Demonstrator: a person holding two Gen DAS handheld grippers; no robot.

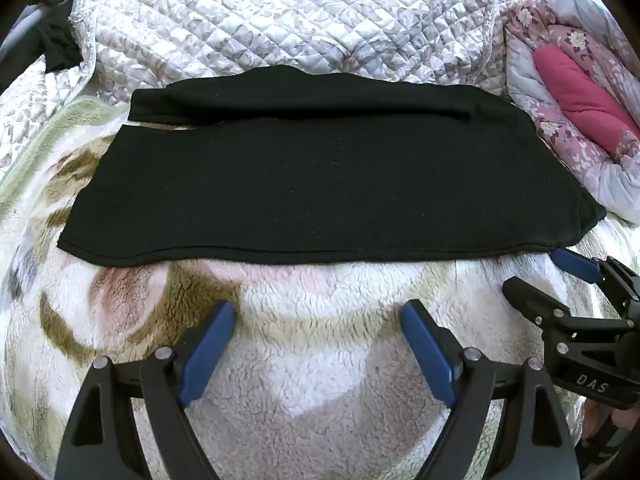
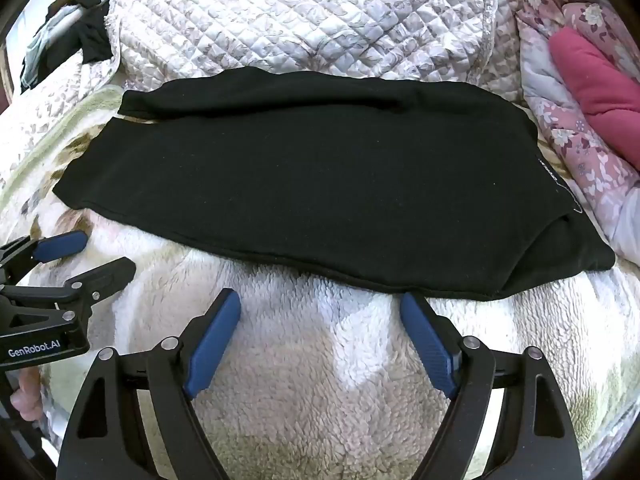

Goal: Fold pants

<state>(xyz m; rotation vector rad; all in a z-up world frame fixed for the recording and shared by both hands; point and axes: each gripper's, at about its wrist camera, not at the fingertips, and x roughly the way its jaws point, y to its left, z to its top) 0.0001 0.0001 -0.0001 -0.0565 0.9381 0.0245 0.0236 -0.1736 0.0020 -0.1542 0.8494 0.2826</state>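
Black pants (image 1: 320,184) lie flat and folded lengthwise across a fleece blanket (image 1: 304,344), one leg edge showing along the far side. They also show in the right wrist view (image 2: 304,184). My left gripper (image 1: 318,312) is open and empty, a short way in front of the pants' near hem. My right gripper (image 2: 320,300) is open and empty, its right fingertip just at the near hem. The right gripper also shows in the left wrist view (image 1: 540,272) near the pants' right corner; the left gripper shows in the right wrist view (image 2: 100,252).
A quilted floral bedspread (image 1: 280,16) rises behind the pants. A pink floral duvet with a magenta cloth (image 1: 580,104) lies at the right. Dark clothes (image 2: 92,40) hang at the far left. The fleece blanket (image 2: 320,380) spreads out in front.
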